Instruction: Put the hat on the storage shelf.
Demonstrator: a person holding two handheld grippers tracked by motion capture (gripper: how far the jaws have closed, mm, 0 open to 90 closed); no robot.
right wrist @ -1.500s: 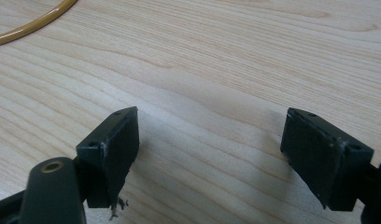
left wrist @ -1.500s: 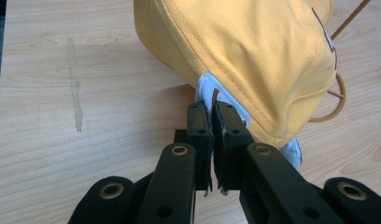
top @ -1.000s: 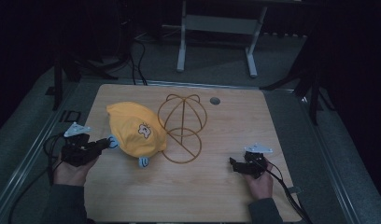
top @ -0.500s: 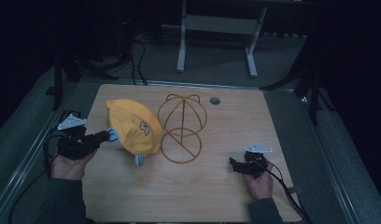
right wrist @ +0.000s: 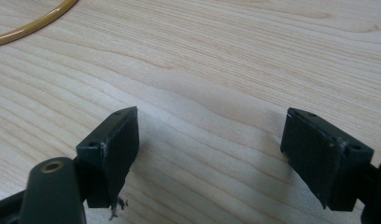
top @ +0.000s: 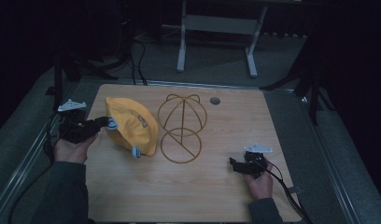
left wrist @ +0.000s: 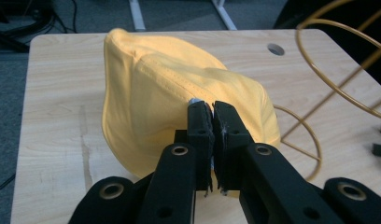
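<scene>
Your two grippers, one clamped, one spread.
Your left gripper [left wrist: 212,122] has its fingers [left wrist: 199,126] pressed together; your right gripper [right wrist: 212,140] rests low with fingers [right wrist: 115,140] wide apart.

No readable text showed anywhere. The yellow cap [top: 132,126] carried a small dark mark on its side, too blurred to read. No numbers or labels could be made out.

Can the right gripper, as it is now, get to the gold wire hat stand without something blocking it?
Probably yes. The right gripper is open and holds nothing, and bare wooden table lies between it and the gold wire hat stand. The yellow cap sits on the stand's far side.
</scene>
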